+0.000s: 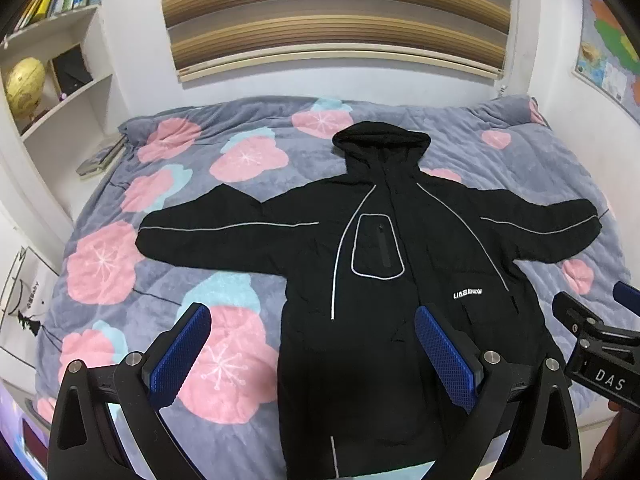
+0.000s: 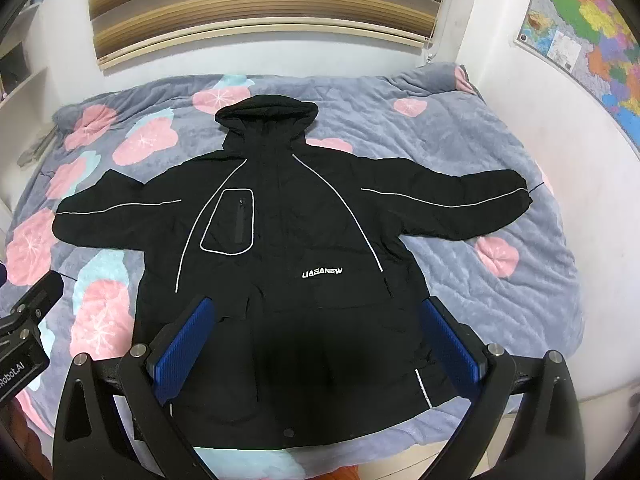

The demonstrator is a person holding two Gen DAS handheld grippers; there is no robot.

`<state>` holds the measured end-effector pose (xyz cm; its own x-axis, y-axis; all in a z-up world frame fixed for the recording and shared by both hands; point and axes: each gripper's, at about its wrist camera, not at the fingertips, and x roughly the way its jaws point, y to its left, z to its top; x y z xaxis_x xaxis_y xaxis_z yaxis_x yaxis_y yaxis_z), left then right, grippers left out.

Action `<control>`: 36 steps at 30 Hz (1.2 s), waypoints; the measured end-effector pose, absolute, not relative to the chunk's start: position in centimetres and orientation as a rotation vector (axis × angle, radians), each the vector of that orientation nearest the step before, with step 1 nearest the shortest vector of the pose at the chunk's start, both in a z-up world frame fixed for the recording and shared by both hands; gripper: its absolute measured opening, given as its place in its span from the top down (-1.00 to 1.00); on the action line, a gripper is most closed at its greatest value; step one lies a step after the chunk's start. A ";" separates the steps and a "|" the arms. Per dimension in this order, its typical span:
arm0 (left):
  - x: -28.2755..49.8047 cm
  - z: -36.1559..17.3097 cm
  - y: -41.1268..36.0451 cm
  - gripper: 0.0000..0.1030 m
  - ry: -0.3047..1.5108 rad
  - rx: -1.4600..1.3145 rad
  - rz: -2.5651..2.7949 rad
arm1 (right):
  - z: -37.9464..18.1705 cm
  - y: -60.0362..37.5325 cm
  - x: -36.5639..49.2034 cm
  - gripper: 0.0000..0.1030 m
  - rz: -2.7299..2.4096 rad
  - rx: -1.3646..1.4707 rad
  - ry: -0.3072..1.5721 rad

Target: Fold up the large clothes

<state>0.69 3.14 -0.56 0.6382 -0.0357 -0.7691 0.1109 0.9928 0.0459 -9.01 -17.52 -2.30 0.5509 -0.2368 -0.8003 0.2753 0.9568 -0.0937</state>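
A black hooded jacket [image 1: 372,248] [image 2: 280,232] with thin white piping and a white chest logo lies flat, front up, on the bed. Its hood points to the far wall and both sleeves spread out sideways. My left gripper [image 1: 312,320] hovers open above the jacket's lower left side, blue pads wide apart, nothing between them. My right gripper [image 2: 320,312] hovers open over the jacket's lower body near the hem, also holding nothing. The right gripper's body shows at the right edge of the left wrist view [image 1: 600,344].
The jacket rests on a grey quilt with pink flowers [image 1: 168,264] [image 2: 500,280] covering the bed. A white bookshelf with a yellow globe [image 1: 24,84] stands at the left. A striped blind [image 1: 332,20] hangs behind, and a wall map [image 2: 592,40] hangs on the right.
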 end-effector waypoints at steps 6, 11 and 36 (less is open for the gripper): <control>0.3 -0.7 2.6 -0.97 0.877 0.092 -0.071 | -2.1 -18.4 -8.5 -0.99 -0.288 0.052 0.935; 0.1 -0.1 1.9 -0.97 0.880 0.067 -0.041 | -1.4 -19.4 -8.3 -0.99 -0.270 0.027 0.927; 2.1 -0.4 -11.3 -0.97 0.936 0.097 -0.028 | -3.0 -33.9 -6.4 -0.99 -0.255 0.093 0.967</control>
<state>2.13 -11.31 -0.39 0.5932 0.0180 -0.8048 0.0664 0.9952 0.0712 -6.38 -33.87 -2.96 0.5404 -0.1732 -0.8234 0.2560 0.9660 -0.0352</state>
